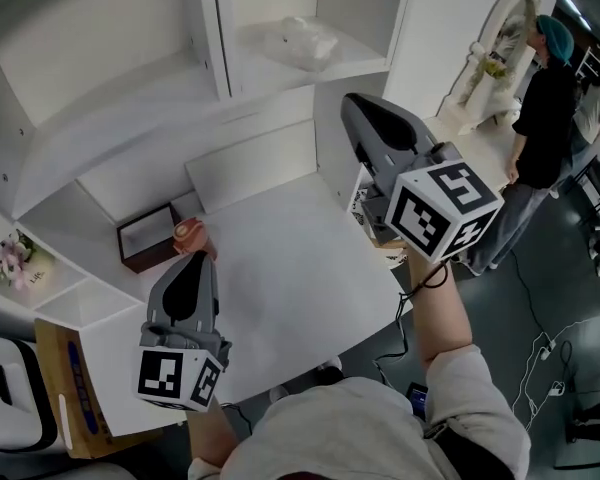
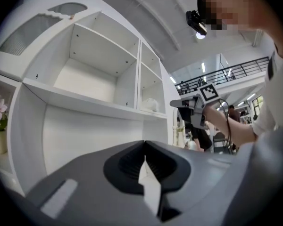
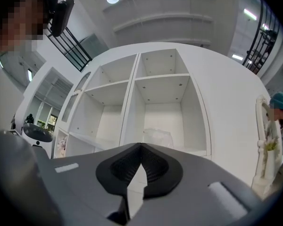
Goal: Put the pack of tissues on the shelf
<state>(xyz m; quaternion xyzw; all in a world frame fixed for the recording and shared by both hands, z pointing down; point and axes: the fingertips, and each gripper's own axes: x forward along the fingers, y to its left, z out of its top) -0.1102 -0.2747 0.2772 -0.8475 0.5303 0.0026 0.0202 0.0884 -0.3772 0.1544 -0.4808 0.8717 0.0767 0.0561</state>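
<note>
Clear-wrapped soft pack of tissues [image 1: 298, 41] lies on the white shelf [image 1: 365, 63], straight ahead of the grey right gripper [image 1: 352, 103], the nearer one. Its jaws are pressed together, empty. The grey left gripper [image 1: 194, 260], likewise closed on nothing, hangs lower.

The dark grey plastic left tongs [image 1: 194, 260] are held low and close to the person's body, nose pointing forward. In the left gripper view the left tongs [image 2: 144, 144] have their 2 jaws meeting at the tips with nothing between them. A white cube with black square markers [image 1: 178, 376] sits at their rear. The matching right tongs [image 1: 356, 100] are held higher and further forward. In the right gripper view the right tongs [image 3: 141, 145] are likewise closed and empty. Their own marker cube [image 1: 445, 210] faces the head camera. The bare right forearm [image 1: 437, 313] extends from a pale grey sleeve [image 1: 475, 388].
</note>
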